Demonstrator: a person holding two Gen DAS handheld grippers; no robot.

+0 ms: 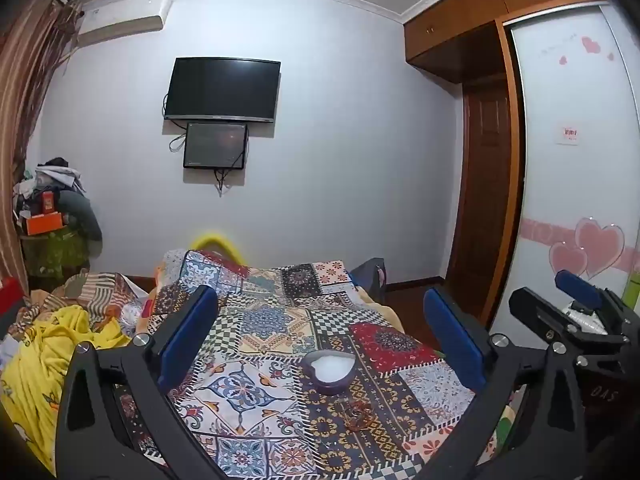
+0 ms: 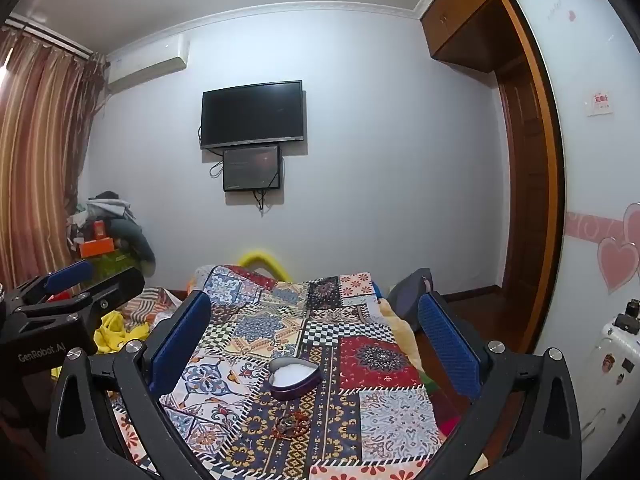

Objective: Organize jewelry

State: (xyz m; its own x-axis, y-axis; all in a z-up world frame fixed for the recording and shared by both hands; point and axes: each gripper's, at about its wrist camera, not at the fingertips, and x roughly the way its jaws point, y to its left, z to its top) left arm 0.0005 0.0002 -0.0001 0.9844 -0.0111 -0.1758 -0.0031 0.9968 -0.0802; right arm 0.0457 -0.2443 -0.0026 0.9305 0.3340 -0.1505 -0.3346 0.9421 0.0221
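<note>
Purple and heart-shaped, the little jewelry box (image 1: 329,372) sits lidless on the patchwork cloth (image 1: 256,360), its inside white. Just nearer than the box lies a small tangle of jewelry (image 2: 289,423), reddish beads among it, too small to make out piece by piece. Both claws hang above the cloth, side by side: the left claw (image 1: 320,344) and the right claw (image 2: 316,340) are spread wide, grasping nothing.

The left gripper (image 1: 320,336) hangs wide open over the quilt (image 1: 256,360). On the quilt sits the heart box (image 1: 329,370), lidless; the jewelry (image 1: 358,414) lies just nearer the camera than the box.
</note>
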